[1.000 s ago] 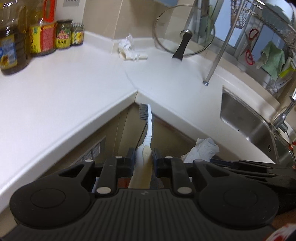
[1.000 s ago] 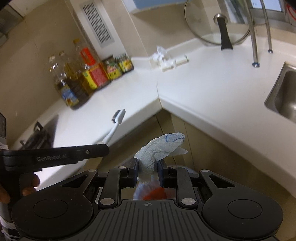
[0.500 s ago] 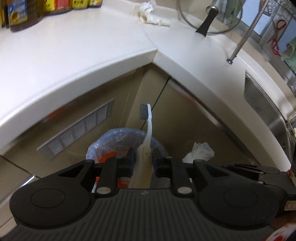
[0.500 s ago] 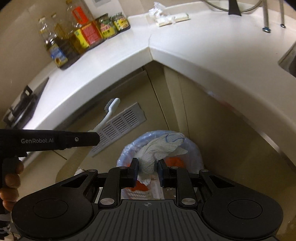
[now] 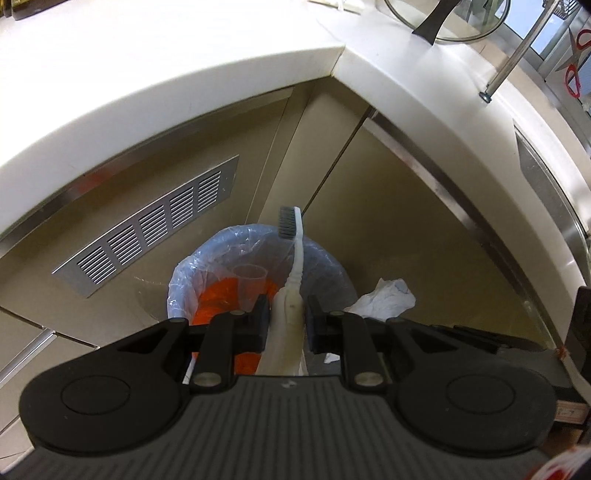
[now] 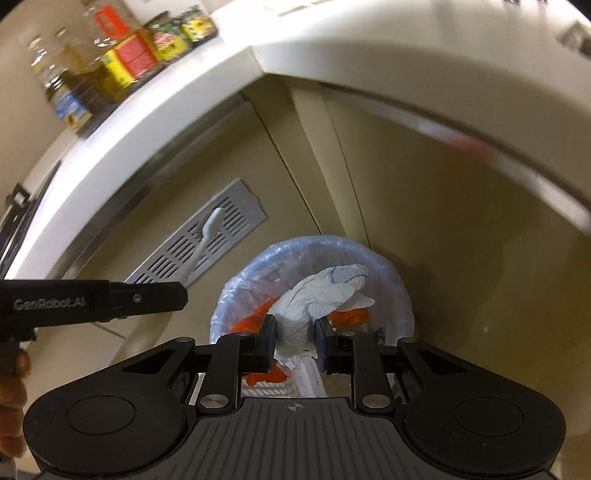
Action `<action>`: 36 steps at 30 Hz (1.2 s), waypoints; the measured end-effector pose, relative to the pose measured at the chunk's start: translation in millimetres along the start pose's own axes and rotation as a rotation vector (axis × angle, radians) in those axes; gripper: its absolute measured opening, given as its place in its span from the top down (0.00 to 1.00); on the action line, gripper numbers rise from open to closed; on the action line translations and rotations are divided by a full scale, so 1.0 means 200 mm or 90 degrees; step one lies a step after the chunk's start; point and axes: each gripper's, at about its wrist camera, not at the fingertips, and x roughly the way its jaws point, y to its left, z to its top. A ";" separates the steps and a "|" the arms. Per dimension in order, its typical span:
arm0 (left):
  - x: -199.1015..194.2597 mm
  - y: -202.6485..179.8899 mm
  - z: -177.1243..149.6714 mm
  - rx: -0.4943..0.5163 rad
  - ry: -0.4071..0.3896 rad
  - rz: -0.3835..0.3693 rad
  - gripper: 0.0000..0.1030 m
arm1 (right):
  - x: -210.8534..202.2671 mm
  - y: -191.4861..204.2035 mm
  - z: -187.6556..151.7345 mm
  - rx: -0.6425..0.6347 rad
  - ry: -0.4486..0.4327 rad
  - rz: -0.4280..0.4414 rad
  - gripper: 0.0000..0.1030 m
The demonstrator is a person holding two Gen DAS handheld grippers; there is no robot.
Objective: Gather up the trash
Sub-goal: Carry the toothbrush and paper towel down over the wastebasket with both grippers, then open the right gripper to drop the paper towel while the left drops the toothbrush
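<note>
Left gripper (image 5: pixel 286 325): black two-finger unit, jaws pinching the cream handle of a white plastic toothbrush with dark bristles (image 5: pixel 293 258). The brush sticks out forward, head up, over the far rim of the bin.

Right gripper (image 6: pixel 294 341): jaws pinching a crumpled white paper towel with a thin blue line (image 6: pixel 317 295). The wad stands up from the pads and sits directly over the bin opening.

Bin: round trash bin lined with a clear bluish plastic bag (image 5: pixel 192 273), on the floor in the inside corner of the beige cabinets. Inside it: orange scraps (image 6: pixel 349 315) and a clear plastic cup (image 5: pixel 249 275).

In the right wrist view the left gripper shows as a black bar at the left edge, held by a person's hand (image 6: pixel 13 410); the toothbrush rises from it in front of the grey slatted vent panel (image 5: pixel 147 230).

In the left wrist view the paper towel shows just right of the bin.

White desk (image 5: pixel 166 48) wraps the corner above. On it: oil bottles and labelled jars (image 6: pixel 129 62), blurred, and a glass pot lid with black handle (image 5: pixel 439 20).
</note>
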 end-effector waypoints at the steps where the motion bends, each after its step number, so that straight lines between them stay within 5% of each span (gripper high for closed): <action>1: 0.01 0.01 0.00 0.002 0.003 0.000 0.83 | 0.02 -0.01 0.00 0.007 0.000 -0.002 0.78; 15: 0.21 0.04 0.02 0.025 0.041 -0.004 0.83 | 0.21 -0.12 -0.04 0.105 -0.015 -0.005 0.78; 19: 0.24 0.05 0.02 0.027 0.046 -0.005 0.83 | 0.24 -0.15 -0.03 0.141 -0.025 0.002 0.57; 36: 0.30 0.03 0.04 0.038 0.067 -0.024 0.83 | 0.20 -0.16 -0.01 0.103 0.004 -0.058 0.56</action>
